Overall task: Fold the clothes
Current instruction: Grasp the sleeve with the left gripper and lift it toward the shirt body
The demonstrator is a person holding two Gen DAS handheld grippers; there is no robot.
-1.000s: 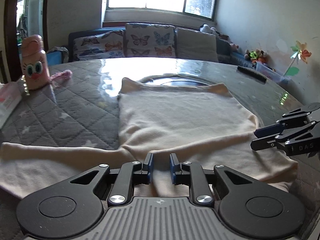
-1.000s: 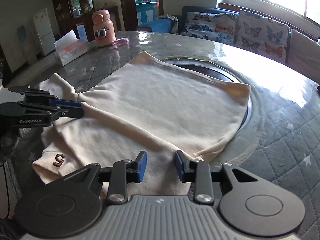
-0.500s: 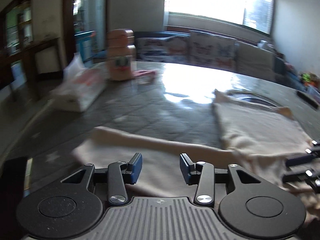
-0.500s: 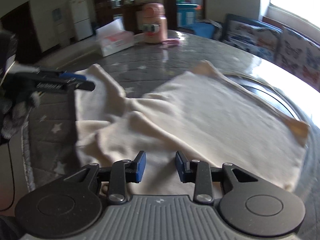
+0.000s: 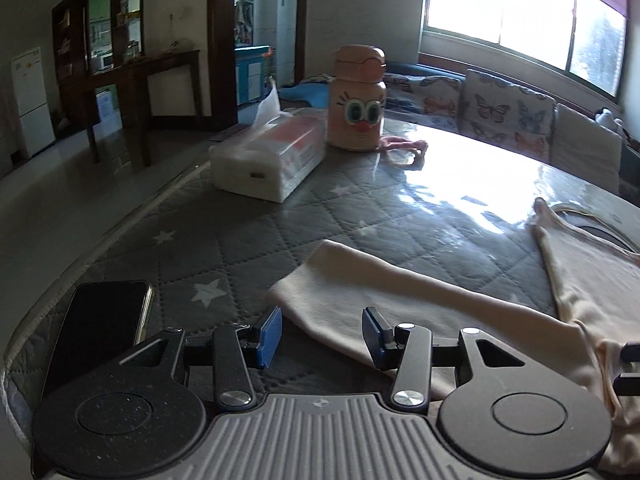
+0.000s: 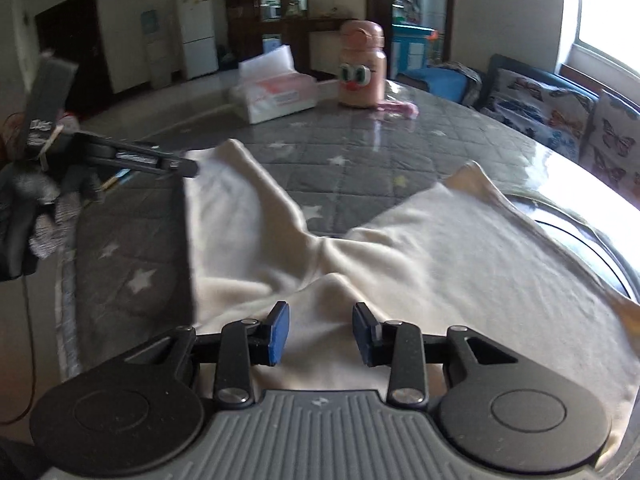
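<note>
A cream long-sleeved top (image 6: 460, 256) lies flat on the grey quilted table (image 5: 224, 248). Its left sleeve (image 5: 360, 292) stretches out to the left, the cuff end just ahead of my left gripper (image 5: 322, 336), which is open and low over the cuff. My right gripper (image 6: 318, 334) is open and hovers over the near hem of the top, by the armpit folds. The left gripper also shows in the right wrist view (image 6: 132, 158), at the sleeve's end. The tips of the right gripper show at the right edge of the left wrist view (image 5: 630, 364).
A black phone (image 5: 100, 324) lies at the table's near left edge. A tissue pack (image 5: 272, 156) and a pink cartoon-faced bottle (image 5: 358, 104) stand at the far side, with a pink strap (image 5: 404, 148) beside it. A butterfly-print sofa (image 5: 500, 120) runs behind.
Both grippers swung left: the left from the top's middle to the sleeve cuff, opening wider; the right turned toward the sleeve and armpit and opened a little.
</note>
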